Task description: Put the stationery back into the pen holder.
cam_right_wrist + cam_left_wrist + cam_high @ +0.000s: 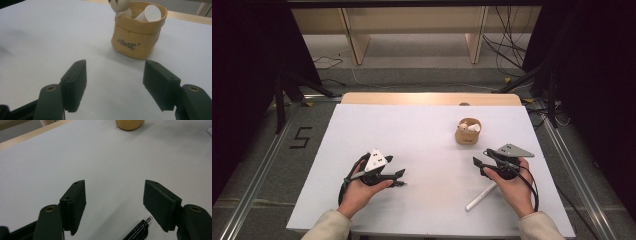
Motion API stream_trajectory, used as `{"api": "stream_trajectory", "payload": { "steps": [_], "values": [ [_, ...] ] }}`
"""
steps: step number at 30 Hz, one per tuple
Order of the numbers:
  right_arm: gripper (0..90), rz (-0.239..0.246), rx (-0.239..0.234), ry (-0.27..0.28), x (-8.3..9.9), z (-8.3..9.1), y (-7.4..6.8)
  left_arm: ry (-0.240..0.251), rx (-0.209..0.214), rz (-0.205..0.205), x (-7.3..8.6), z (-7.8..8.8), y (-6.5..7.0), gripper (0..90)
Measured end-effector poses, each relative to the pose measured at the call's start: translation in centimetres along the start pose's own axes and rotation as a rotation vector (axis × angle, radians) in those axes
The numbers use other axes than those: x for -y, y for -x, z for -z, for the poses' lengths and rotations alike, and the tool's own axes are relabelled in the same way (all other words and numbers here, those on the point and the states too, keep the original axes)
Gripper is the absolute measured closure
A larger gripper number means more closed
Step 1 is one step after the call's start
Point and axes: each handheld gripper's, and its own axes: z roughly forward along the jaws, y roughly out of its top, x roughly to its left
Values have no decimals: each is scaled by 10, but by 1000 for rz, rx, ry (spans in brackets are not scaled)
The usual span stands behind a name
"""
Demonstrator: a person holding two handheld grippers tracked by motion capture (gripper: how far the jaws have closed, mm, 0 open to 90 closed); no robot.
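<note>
A tan fabric pot (468,133) with a small bear figure (120,6) on its rim stands at the table's far right; a white cylinder (151,13) leans inside it. My right gripper (481,156) stands open a little short of the pot (138,35), nothing between its jaws (115,72). A white pen (480,196) lies on the table beside the right hand. My left gripper (402,178) is open at the near left. A black pen (138,231) lies on the table between its jaws (115,195), close to one pad, untouched. The pot's base (130,123) shows far ahead.
The white table top (412,130) ends in a wooden strip (432,98) at the far side. Beyond it are wooden shelf legs (359,47), floor cables (507,50) and dark stand legs (279,100) at both sides.
</note>
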Motion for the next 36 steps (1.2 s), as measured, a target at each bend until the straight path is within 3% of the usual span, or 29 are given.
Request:
{"api": "stream_trajectory", "payload": {
  "steps": [4, 7, 12, 18, 27, 36],
  "values": [
    [377, 3, -5, -8, 2, 1, -1, -6, -2, -2, 1, 1, 0, 361],
    [387, 6, -9, -9, 3, 2, -2, -14, 17, 10, 1, -2, 4, 425],
    [402, 9, -10, -9, 3, 1, -2, -68, 30, 24, -4, -9, 20, 705],
    [410, 9, -13, -8, 3, 1, -3, -94, -4, 32, -10, -17, 28, 897],
    [416, 8, -13, -11, 3, 1, -3, -166, -14, 98, -9, -27, 33, 899],
    [396, 9, -4, -18, 4, 0, -2, -228, -21, 100, -7, -34, 38, 899]
  ]
}}
